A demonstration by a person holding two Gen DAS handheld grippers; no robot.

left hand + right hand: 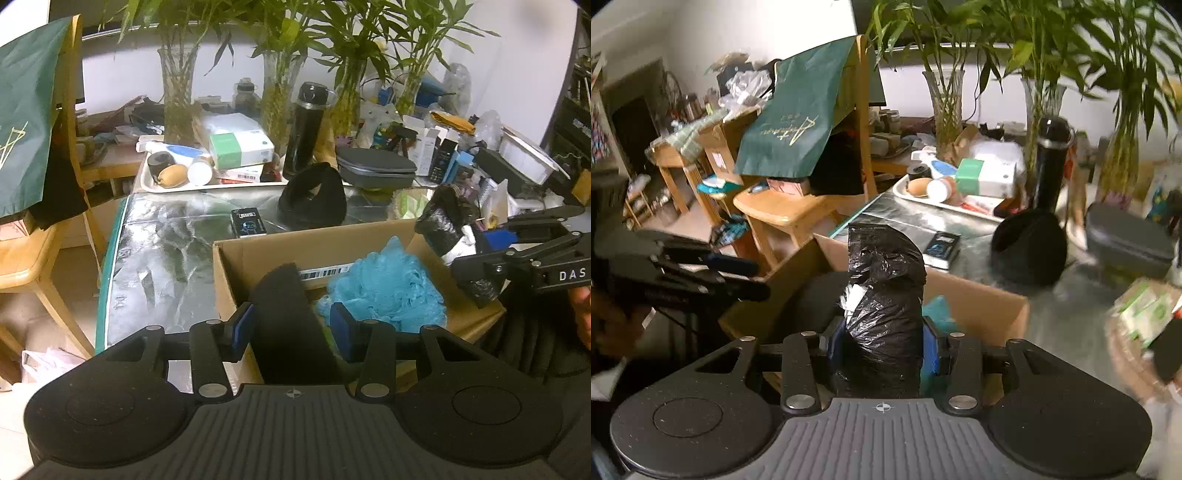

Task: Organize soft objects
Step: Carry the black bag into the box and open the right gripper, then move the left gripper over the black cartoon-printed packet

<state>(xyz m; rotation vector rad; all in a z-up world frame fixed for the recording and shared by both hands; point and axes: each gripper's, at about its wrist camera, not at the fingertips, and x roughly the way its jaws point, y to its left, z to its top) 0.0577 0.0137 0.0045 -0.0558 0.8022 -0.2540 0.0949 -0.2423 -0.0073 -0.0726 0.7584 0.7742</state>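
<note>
left claw (291,326): spread; black foam strip (291,321) stands between the blue pads, gaps on both sides, not pinched
strip position: leans up and forward from the claw into the cardboard box (236,266), which sits right under and ahead of the claw
blue bath pouf (388,291): in the box, just right of the left claw's right finger; frilly mesh, rounded
right claw (882,349): pinching a black plastic bag bundle (886,295), pads pressed on both sides
bundle position: sticks up past the fingertips, over the box; crinkly glossy film, lumpy column, a white patch showing on its left
black fuzzy item (314,197): on the glass table beyond the box, well ahead of both claws; soft, rounded
writing: "DAS" on the right claw's body in the left view; barcode sticker (325,272) on the box's inner wall, digits unreadable; gold script on green cloth (798,122) over the chair, not legible
box material: plain brown corrugated card, flaps open
</note>
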